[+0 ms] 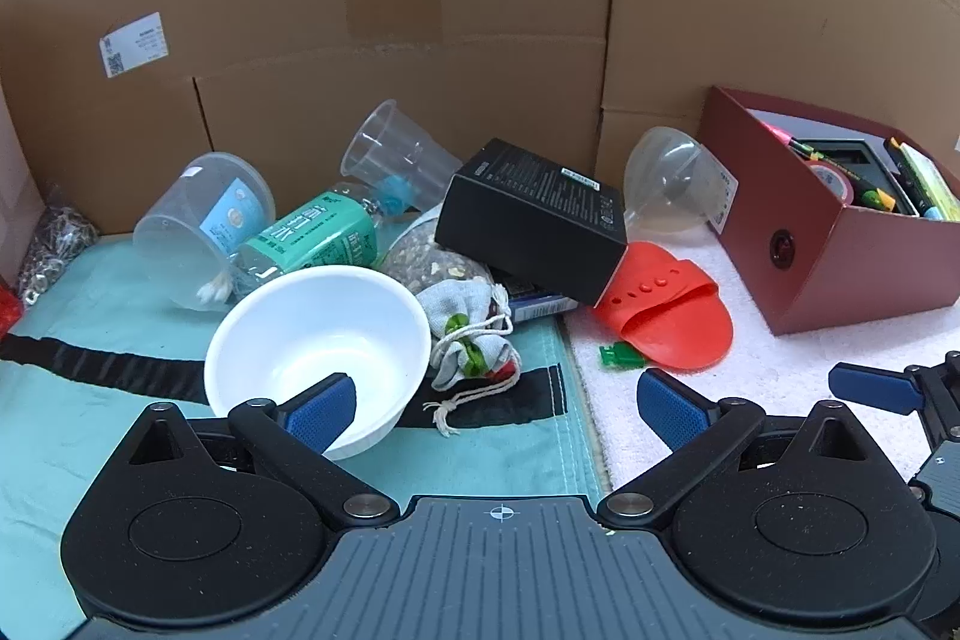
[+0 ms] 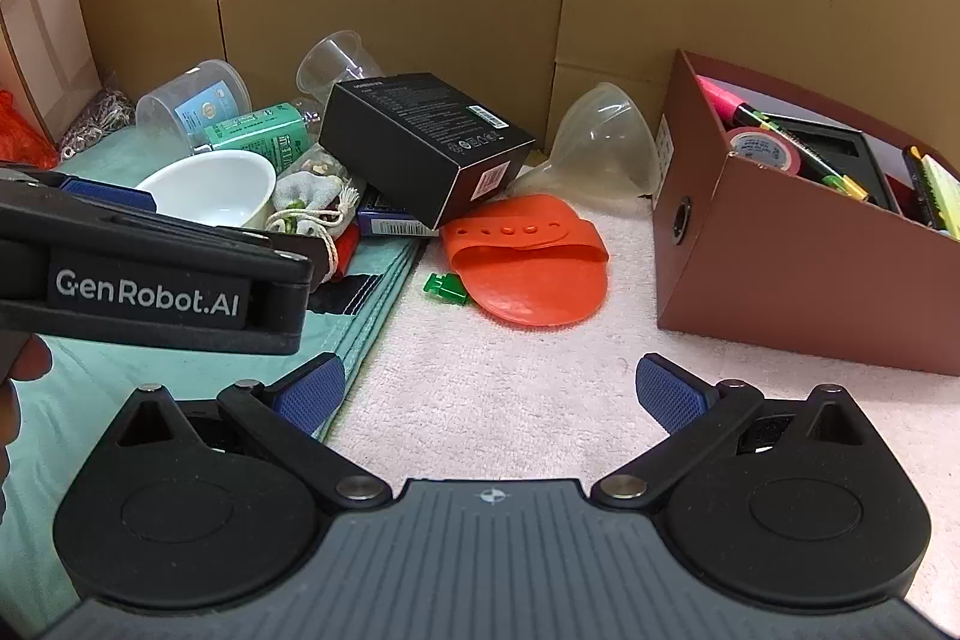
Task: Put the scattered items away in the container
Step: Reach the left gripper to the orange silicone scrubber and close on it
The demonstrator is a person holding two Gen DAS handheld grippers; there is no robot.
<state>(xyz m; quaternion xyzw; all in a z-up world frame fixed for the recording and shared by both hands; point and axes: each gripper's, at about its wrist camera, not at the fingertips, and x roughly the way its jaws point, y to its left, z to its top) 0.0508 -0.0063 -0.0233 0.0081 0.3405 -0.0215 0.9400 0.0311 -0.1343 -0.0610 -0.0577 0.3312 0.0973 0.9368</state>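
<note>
Both grippers, left [image 1: 498,400] and right [image 2: 489,394], spread wide and holding nothing above the cloth-covered table.
Scattered items lie in a heap: a white bowl [image 1: 312,334], a black box [image 1: 534,220] leaning over an orange mitt [image 1: 672,316], and a green clip [image 1: 618,355]; the red container [image 1: 840,244], already holding markers and tape, stands at the right.

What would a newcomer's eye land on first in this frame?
Probably the orange silicone mitt, lying flat on the pale towel mid-scene, with a black box tilted on the heap of clutter just left of it. Next, the dark red container at the right, already holding markers and tape. Both the left gripper and the right gripper are open and hold nothing.
</note>
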